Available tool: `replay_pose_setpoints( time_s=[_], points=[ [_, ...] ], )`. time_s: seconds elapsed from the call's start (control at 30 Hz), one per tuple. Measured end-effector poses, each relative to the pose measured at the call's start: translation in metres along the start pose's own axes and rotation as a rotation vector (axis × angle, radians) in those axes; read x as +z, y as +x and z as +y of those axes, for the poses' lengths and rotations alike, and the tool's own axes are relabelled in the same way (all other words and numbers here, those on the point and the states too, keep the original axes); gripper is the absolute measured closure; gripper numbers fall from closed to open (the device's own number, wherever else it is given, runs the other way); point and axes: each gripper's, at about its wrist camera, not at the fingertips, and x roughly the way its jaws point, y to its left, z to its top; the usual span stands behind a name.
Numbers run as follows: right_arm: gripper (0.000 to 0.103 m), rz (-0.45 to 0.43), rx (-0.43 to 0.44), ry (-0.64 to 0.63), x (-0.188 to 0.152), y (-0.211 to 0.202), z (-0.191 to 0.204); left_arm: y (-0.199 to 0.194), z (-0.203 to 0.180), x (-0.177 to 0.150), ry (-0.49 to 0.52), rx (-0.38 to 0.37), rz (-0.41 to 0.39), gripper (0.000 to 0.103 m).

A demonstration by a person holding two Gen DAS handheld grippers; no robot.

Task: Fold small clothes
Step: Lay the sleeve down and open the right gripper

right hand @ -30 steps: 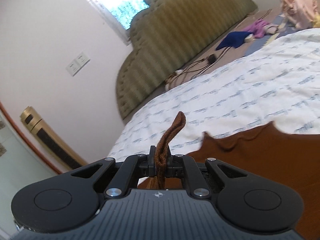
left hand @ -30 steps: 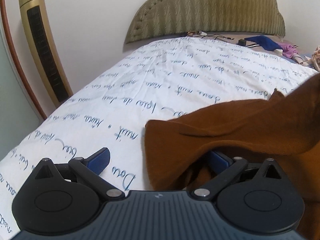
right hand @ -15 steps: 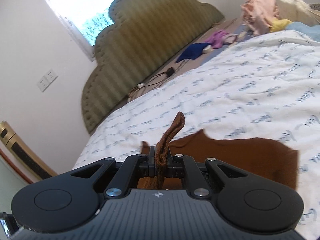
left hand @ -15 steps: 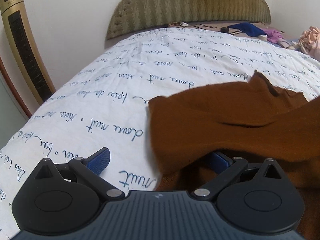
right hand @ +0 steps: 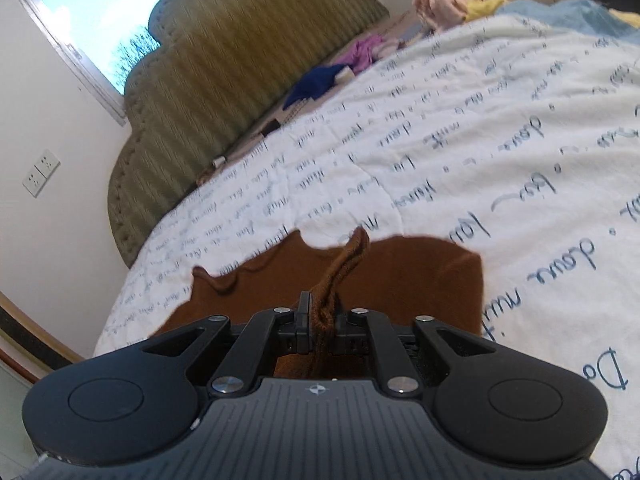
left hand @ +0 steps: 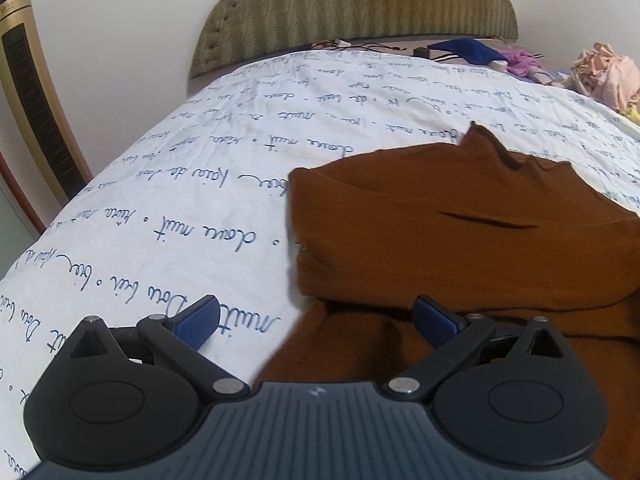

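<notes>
A brown garment [left hand: 460, 232] lies on the white bedspread with blue handwriting [left hand: 200, 184], its upper layer folded over the lower one. My left gripper [left hand: 316, 320] is open and empty, low over the garment's near left edge, its blue pads [left hand: 198, 318] wide apart. In the right wrist view my right gripper [right hand: 322, 320] is shut on a bunched strip of the brown garment [right hand: 400, 276], which sticks up between the jaws. The rest of the cloth lies flat on the bedspread [right hand: 480, 152] just ahead.
An olive padded headboard [left hand: 352, 4] stands at the far end, with cables, a blue cloth [left hand: 468, 48] and purple cloth below it. A pile of pink clothes [left hand: 604, 76] lies at the far right. A gold tower fan [left hand: 28, 100] stands left of the bed.
The right gripper has carried its held edge across and down, so the garment now lies lower and flatter. The left gripper stays open; its view has shifted so the cloth lies farther ahead.
</notes>
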Motion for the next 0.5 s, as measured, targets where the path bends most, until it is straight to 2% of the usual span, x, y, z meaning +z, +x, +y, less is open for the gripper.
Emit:
replay_pose_setpoints(
  time_s=[0.03, 0.1, 0.13, 0.23, 0.3, 0.33, 0.43, 0.5],
  points=[
    [0.085, -0.001, -0.021, 0.001, -0.001, 0.000, -0.002, -0.001, -0.001, -0.001, 0.003, -0.002, 0.001, 0.000],
    [0.071, -0.019, -0.066, -0.004, -0.002, -0.003, -0.005, -0.003, -0.002, -0.004, 0.009, -0.007, 0.002, 0.000],
    [0.068, -0.041, -0.095, -0.005, -0.001, -0.007, -0.007, -0.004, -0.002, -0.005, 0.011, -0.009, 0.001, 0.000],
    [0.067, -0.151, -0.195, -0.056, -0.003, -0.023, 0.000, -0.006, -0.003, -0.009, 0.007, -0.015, 0.003, 0.000],
    [0.066, -0.183, -0.183, -0.151, -0.009, -0.028, 0.015, -0.005, -0.005, -0.011, -0.001, -0.027, 0.009, 0.000],
    [0.065, -0.170, -0.161, -0.201, -0.013, -0.028, 0.023, -0.004, -0.007, -0.012, -0.003, -0.030, 0.015, 0.000],
    [0.052, -0.079, -0.093, -0.298, -0.033, -0.016, 0.045, -0.002, -0.011, -0.016, -0.008, -0.040, 0.027, 0.000],
    [0.045, -0.036, -0.116, -0.314, -0.045, -0.003, 0.051, -0.003, -0.012, -0.019, -0.008, -0.042, 0.035, 0.000]
  ],
)
